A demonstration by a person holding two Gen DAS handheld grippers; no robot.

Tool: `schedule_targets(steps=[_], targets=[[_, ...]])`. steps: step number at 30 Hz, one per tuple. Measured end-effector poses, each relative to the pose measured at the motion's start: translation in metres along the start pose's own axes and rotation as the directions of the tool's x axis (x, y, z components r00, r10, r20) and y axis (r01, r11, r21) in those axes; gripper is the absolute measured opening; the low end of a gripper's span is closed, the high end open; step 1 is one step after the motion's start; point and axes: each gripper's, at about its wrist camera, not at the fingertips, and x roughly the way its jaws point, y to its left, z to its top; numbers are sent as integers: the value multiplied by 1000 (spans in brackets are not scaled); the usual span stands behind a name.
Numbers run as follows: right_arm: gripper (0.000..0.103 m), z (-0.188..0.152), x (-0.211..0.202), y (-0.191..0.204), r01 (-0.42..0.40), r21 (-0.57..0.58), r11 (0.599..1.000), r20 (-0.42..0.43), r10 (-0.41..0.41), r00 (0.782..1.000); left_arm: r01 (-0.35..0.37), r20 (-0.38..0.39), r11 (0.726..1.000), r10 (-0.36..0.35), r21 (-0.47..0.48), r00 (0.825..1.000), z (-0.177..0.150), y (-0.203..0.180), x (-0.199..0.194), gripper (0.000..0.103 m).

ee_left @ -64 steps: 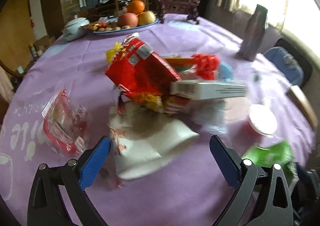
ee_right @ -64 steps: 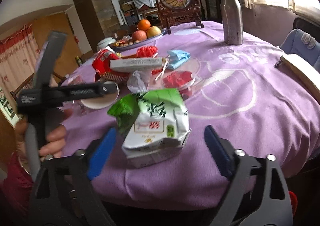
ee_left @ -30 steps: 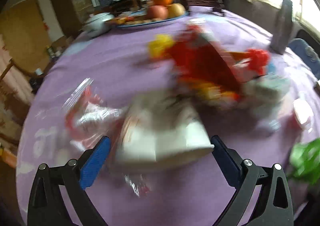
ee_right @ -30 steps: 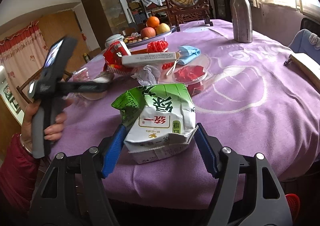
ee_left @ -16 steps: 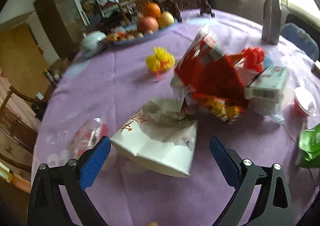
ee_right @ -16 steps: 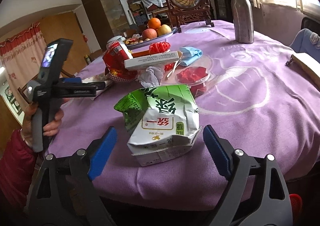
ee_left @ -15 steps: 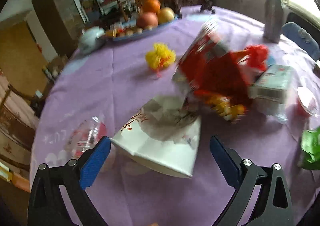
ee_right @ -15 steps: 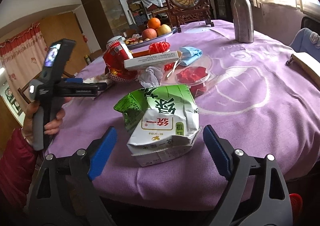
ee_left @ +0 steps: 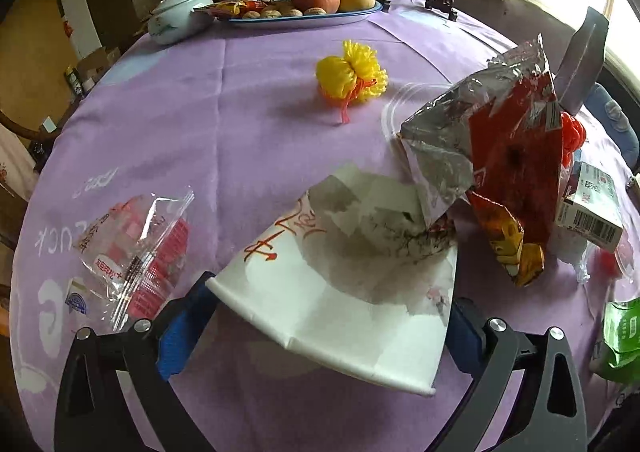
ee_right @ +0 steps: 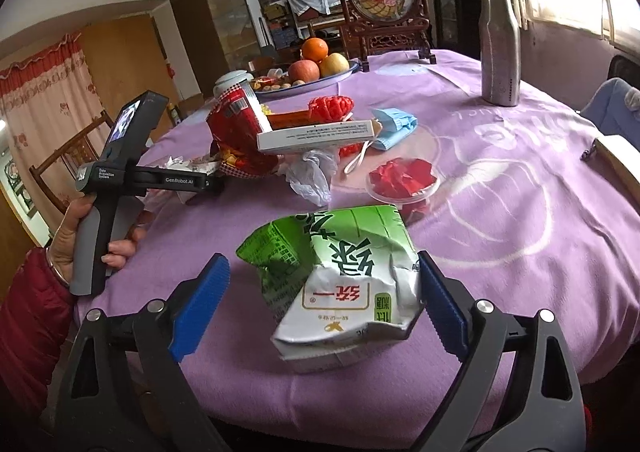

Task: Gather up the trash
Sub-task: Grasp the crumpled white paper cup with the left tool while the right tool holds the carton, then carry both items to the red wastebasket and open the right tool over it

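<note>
**Claws at the trash on the worktop**

Right claw (ee_right: 320,308): jaws opening, green carton (ee_right: 344,284) between them, resting on the purple worktop (ee_right: 520,212). Left claw (ee_left: 320,328): wide open, straddling the crushed paper cup (ee_left: 340,284) left of the carton.

It is a home dining room: a round table (ee_right: 520,180) with purple cloth, a fruit plate (ee_right: 316,82), a wooden cupboard (ee_right: 212,24) and curtains (ee_right: 44,100).
</note>
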Motion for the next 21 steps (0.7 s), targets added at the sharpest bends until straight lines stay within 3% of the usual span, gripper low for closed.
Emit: schedule_targets(steps=[4, 5, 7, 9, 10, 11, 15, 21], targets=[[90, 2, 6, 1, 9, -7, 1000, -16, -9, 1000, -8, 12, 1000, 8, 4, 1000, -4, -5, -8, 97], [90, 2, 6, 1, 11, -7, 1000, -18, -12, 1000, -16, 31, 1000, 16, 1, 999, -12, -9, -19, 90], [89, 3, 8, 2, 25, -10, 1000, -17, -25, 1000, -28, 94, 1000, 28, -1, 995, -13, -9, -30, 90], [86, 3, 11, 3, 40, -22, 999, -16, -40, 999, -51, 161, 999, 48, 17, 986, -14, -11, -41, 89], [75, 3, 10, 5, 46, -26, 999, -8, -46, 999, -52, 178, 998, 46, 26, 983, -14, -13, -45, 89], [74, 3, 10, 6, 46, -33, 998, -5, -47, 999, -47, 201, 998, 39, 31, 979, -15, -14, -50, 89], [74, 6, 0, 8, 17, -35, 999, 17, -17, 1000, 72, 314, 997, -79, 33, 946, -27, -16, -89, 89], [74, 7, -36, 4, -20, -18, 1000, 114, 22, 993, 181, 370, 983, -183, 40, 911, -46, -26, -136, 90]])
